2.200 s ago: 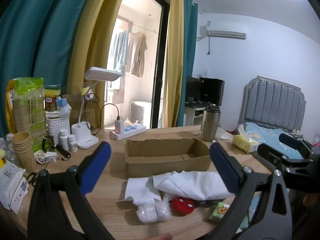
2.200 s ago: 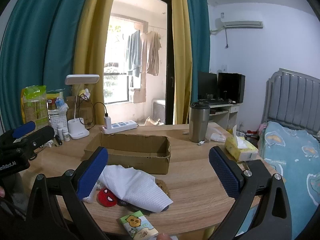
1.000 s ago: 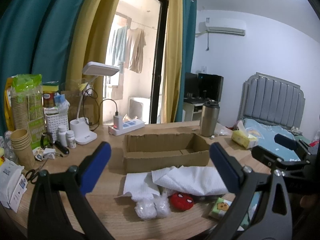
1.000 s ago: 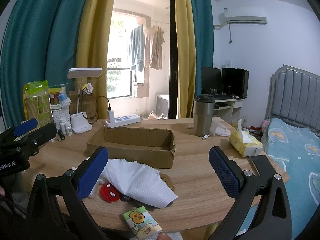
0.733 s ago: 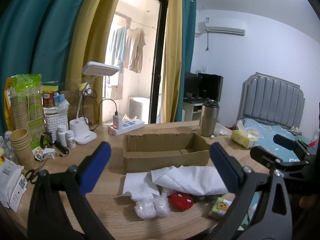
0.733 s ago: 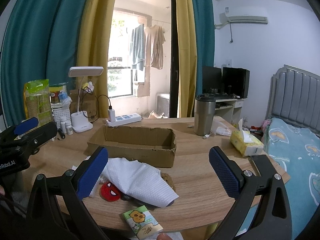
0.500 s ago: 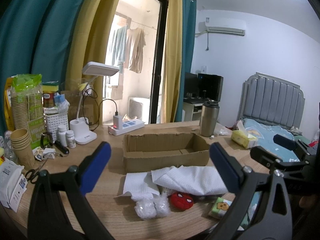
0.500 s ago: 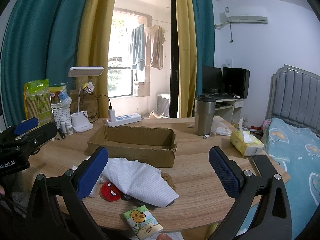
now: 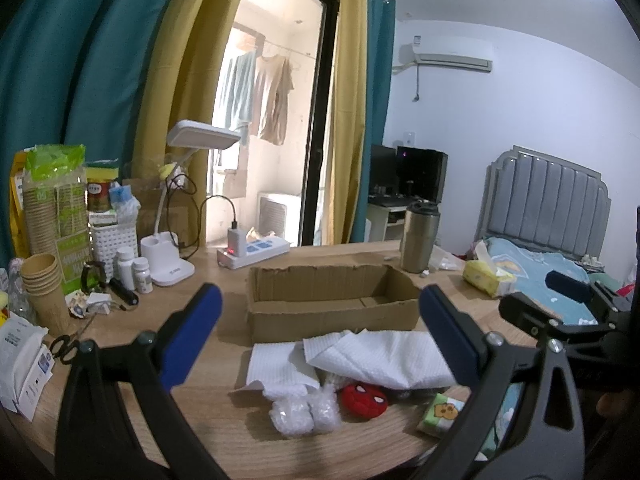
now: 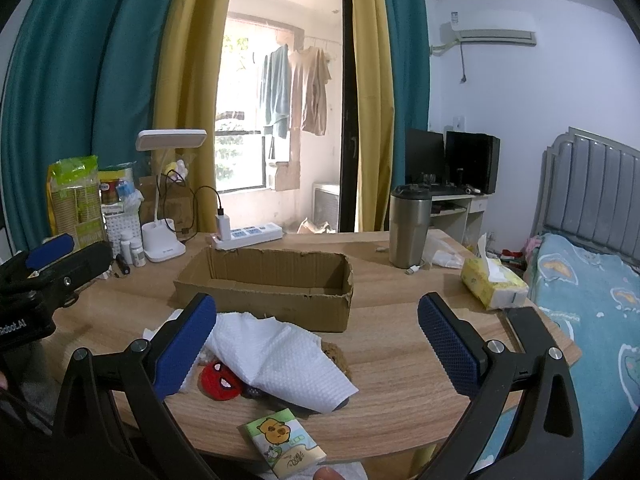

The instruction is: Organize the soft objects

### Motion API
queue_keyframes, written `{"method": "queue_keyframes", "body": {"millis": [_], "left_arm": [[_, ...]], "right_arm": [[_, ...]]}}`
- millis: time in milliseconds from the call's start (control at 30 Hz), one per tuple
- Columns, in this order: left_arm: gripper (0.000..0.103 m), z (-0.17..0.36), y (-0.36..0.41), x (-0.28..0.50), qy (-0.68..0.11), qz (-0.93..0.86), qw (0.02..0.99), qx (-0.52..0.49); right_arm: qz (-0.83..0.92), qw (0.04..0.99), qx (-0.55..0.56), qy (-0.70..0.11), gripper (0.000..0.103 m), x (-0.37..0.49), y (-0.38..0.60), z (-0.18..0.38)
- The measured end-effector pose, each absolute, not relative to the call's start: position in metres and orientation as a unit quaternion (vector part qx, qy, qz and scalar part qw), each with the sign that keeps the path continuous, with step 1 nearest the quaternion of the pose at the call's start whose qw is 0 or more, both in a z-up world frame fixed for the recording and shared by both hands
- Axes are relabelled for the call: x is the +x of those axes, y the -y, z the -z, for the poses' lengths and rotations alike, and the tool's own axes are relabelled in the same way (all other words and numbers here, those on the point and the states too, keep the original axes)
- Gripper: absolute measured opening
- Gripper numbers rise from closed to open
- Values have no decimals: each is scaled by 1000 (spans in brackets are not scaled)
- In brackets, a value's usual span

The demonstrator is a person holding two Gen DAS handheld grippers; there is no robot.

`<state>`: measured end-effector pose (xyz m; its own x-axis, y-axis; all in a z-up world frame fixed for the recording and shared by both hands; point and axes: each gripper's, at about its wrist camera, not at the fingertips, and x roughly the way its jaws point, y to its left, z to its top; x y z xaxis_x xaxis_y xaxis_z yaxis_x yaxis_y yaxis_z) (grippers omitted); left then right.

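Observation:
A pile of soft things lies near the table's front edge: a white paper towel (image 9: pixel 376 356) (image 10: pixel 280 360), a red spider-face plush (image 9: pixel 365 398) (image 10: pixel 220 378), two clear bubble-wrap bundles (image 9: pixel 306 414) and a small green tissue pack (image 9: pixel 442 414) (image 10: pixel 286 442). An open, empty cardboard box (image 9: pixel 332 300) (image 10: pixel 268 284) stands behind the pile. My left gripper (image 9: pixel 320 340) is open and empty, held above the pile. My right gripper (image 10: pixel 316 344) is open and empty, also above the pile.
At the left stand paper cups (image 9: pixel 40 288), pill bottles (image 9: pixel 134 268), scissors (image 9: pixel 64 346) and a desk lamp (image 9: pixel 172 216). A power strip (image 9: pixel 256 250), a steel tumbler (image 10: pixel 408 226) and a yellow tissue box (image 10: pixel 494 284) sit behind and right. A bed (image 10: pixel 592 300) is right of the table.
Both grippers have drawn back and risen slightly, so the pile and box sit a little farther off. Both stay open and nothing on the table has moved.

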<state>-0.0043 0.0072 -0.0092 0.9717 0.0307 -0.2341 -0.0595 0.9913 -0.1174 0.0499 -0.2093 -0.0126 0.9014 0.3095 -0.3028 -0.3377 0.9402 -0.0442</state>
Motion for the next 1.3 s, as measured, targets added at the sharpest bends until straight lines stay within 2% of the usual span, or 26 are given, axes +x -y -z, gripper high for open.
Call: {"method": "queue_keyframes", "body": {"millis": [400, 800, 1000, 1300], "left_arm": [[100, 18, -11, 1, -142, -35, 987, -63], [100, 45, -24, 29, -231, -55, 968, -80], [100, 63, -28, 41, -281, -58, 955, -82], [100, 91, -28, 57, -346, -48, 933, -85]], "right_arm": [[-171, 968, -58, -172, 103, 56, 209, 29], [-204, 931, -79, -293, 101, 73, 206, 81], [-229, 906, -78, -347, 95, 83, 193, 101], [-239, 888, -96, -381, 83, 89, 183, 118]]}}
